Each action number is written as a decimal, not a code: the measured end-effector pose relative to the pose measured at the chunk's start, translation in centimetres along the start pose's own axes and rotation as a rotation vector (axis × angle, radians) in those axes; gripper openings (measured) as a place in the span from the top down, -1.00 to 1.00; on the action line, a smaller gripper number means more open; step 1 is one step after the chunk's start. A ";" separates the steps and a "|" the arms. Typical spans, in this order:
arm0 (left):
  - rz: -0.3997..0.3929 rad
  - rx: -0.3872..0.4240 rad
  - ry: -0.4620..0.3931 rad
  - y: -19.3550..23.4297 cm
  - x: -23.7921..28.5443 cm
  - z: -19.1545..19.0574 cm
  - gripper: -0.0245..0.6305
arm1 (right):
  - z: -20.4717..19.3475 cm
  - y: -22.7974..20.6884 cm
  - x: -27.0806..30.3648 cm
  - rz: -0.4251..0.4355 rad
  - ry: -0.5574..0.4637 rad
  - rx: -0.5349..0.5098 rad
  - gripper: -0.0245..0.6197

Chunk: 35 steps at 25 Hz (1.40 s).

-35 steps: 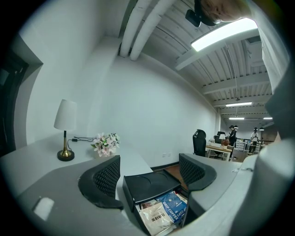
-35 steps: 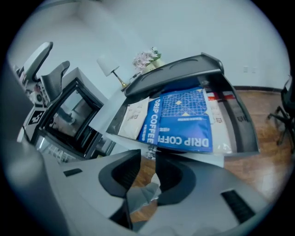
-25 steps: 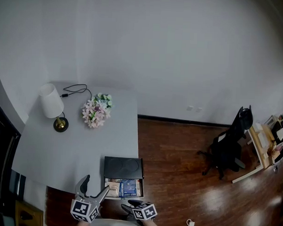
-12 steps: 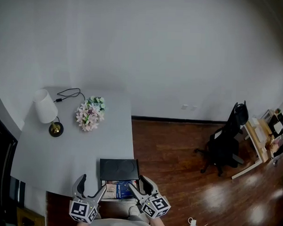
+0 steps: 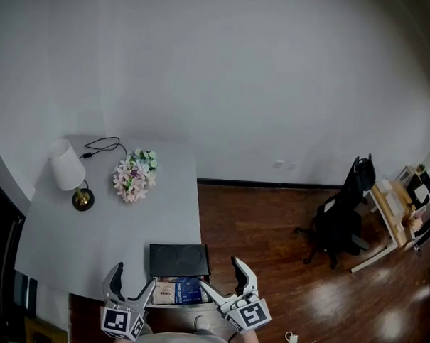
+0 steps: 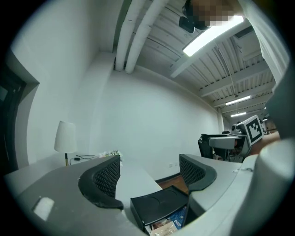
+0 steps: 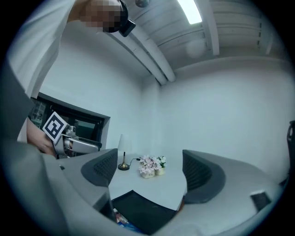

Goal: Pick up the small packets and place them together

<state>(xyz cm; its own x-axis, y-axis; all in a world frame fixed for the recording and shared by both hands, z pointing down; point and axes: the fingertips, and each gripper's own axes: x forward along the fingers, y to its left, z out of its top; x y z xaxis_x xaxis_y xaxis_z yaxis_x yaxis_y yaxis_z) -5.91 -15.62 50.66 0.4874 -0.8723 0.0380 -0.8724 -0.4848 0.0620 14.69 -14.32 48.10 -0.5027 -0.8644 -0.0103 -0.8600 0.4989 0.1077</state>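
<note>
Two-handed, level, low at the near edge of the grey tabletop (image 5: 91, 233). Holds left tongs (image 5: 132, 277) apart, empty. Holds right tongs (image 5: 220, 273) alongside, just opened wide, empty. Between both: small blue and tan packets (image 5: 182, 290), against a black square tray (image 5: 179, 259).

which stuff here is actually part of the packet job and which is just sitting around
Part of the job:
small packets, lying in the black box
black box, lid open
left gripper, open, empty
right gripper, jaws just opened wider, nothing between them

Just lying about:
lamp
cable
flowers
office chair
</note>
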 end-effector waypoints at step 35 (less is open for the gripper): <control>-0.016 -0.057 0.066 0.7 -0.4 -3.1 -0.27 | -34.1 7.2 1.1 0.199 1.238 -0.069 0.28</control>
<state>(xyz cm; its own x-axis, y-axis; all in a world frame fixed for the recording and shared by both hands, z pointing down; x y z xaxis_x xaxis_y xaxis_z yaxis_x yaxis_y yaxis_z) -6.60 -15.35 53.80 0.5040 -0.8577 0.1018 -0.8621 -0.4924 0.1199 10.99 -13.82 82.73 -0.1715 -0.2728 0.9467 -0.7535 0.6554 0.0524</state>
